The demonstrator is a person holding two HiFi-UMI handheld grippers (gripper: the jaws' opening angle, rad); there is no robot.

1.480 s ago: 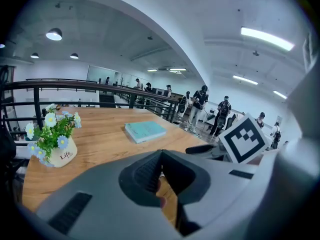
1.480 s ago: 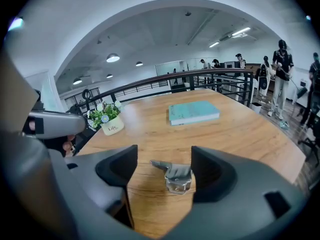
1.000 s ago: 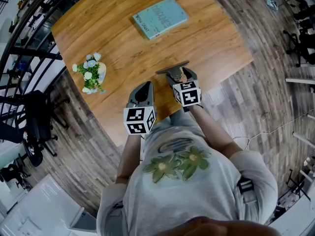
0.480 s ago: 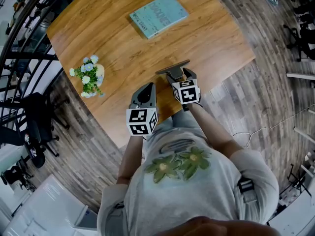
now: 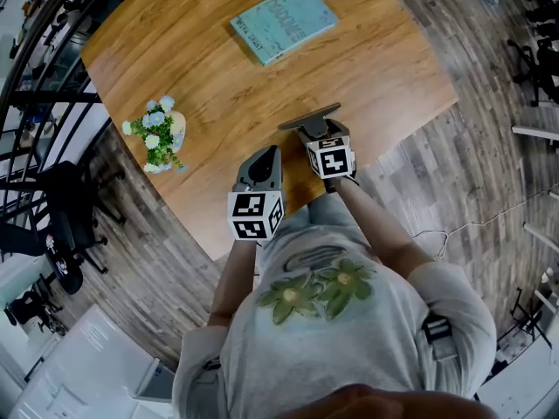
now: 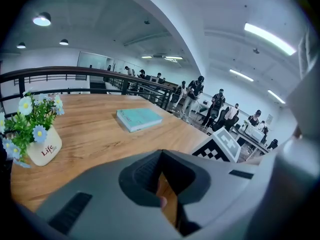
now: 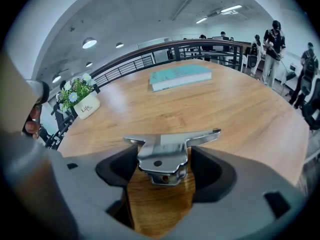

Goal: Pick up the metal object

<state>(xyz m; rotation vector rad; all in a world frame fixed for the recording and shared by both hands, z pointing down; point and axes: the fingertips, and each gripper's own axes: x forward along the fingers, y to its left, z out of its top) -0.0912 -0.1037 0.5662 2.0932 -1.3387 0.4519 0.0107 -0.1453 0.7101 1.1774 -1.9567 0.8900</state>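
The metal object [image 5: 309, 117] is a shiny bracket with a flat crossbar, lying on the wooden table [image 5: 210, 77] near its front edge. My right gripper [image 5: 316, 131] is shut on it. In the right gripper view the bracket [image 7: 167, 151] fills the gap between the two jaws, which press on its sides, and its crossbar sticks out past the tips of my right gripper [image 7: 162, 166]. My left gripper [image 5: 262, 157] hovers over the table edge to the left, its jaws drawn close with only a thin strip of wood showing between them in the left gripper view [image 6: 162, 184].
A teal book [image 5: 284, 22] lies at the far side of the table. A small white pot of flowers [image 5: 160, 133] stands at the left edge. Railings and office chairs surround the table, and people stand in the distance.
Both grippers have stayed almost still. The right gripper and the bracket have edged slightly forward on the table.
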